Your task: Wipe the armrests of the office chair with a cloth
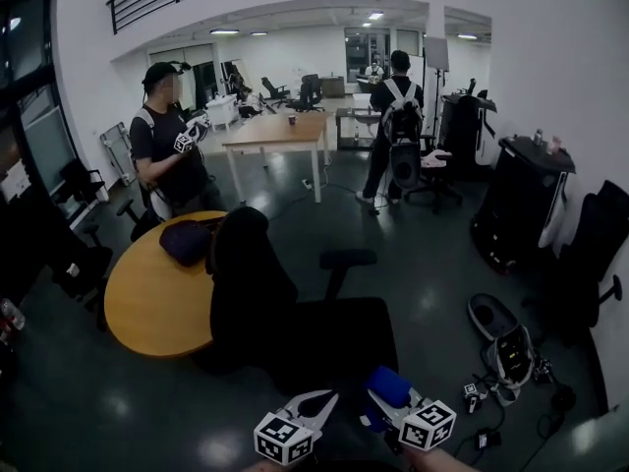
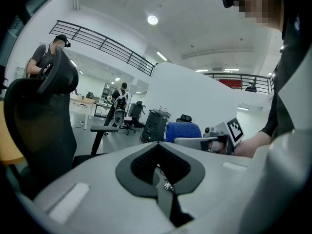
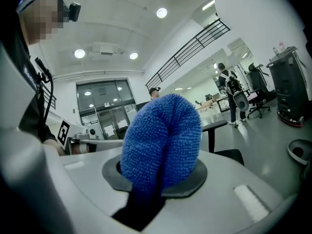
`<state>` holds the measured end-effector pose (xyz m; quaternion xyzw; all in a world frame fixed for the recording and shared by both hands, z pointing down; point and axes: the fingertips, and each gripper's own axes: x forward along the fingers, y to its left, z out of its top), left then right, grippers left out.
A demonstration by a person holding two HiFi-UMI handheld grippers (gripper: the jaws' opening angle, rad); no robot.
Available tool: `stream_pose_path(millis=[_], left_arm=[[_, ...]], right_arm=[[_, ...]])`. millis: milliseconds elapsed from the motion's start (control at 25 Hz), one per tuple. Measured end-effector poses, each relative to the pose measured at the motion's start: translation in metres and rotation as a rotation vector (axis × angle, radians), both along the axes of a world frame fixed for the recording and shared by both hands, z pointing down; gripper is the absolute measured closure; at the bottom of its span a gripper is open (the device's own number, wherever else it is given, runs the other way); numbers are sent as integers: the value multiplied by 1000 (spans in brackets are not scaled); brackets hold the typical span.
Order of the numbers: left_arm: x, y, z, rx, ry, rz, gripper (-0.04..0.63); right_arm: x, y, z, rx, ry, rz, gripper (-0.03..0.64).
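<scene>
A black office chair stands in front of me, its tall backrest toward the left and its seat toward me. One armrest rises on a post beyond the seat. My right gripper is shut on a folded blue cloth, low and just short of the seat's near edge. The cloth bulges out past the right gripper. Beside it, my left gripper is shut with nothing in it. The left gripper view shows the backrest, the armrest and the cloth.
A round wooden table with a dark bag touches the chair's left side. A person stands behind it; another with a backpack stands farther off. Black cabinets and floor gear with cables lie right.
</scene>
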<state>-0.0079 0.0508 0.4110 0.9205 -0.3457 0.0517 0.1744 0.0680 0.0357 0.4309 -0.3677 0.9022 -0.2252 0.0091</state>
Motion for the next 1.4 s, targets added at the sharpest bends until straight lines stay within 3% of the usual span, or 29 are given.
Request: stream_pose_path(millis=[200,440,720,960,1160,1400], left_arm=[[28,50,2,-6,-16,-16,575],[55,72,-15,4,-40,-6,575],[77,92,-20,13,-15,68,575],[50,94,-23,58,0,139,575],[7,104,-31,78,11,155,575],[-18,108,-32,94,24,162,575]], right_arm=[[34,51,10,13,-30,4,511],[70,74,3,36,-43,50,511],[75,102,-16,80,15,83,510],[41,107,-21,96,56,119,511],[-6,116,-28,95,87,105,510],[-39,120,-31,118,122,101,511]])
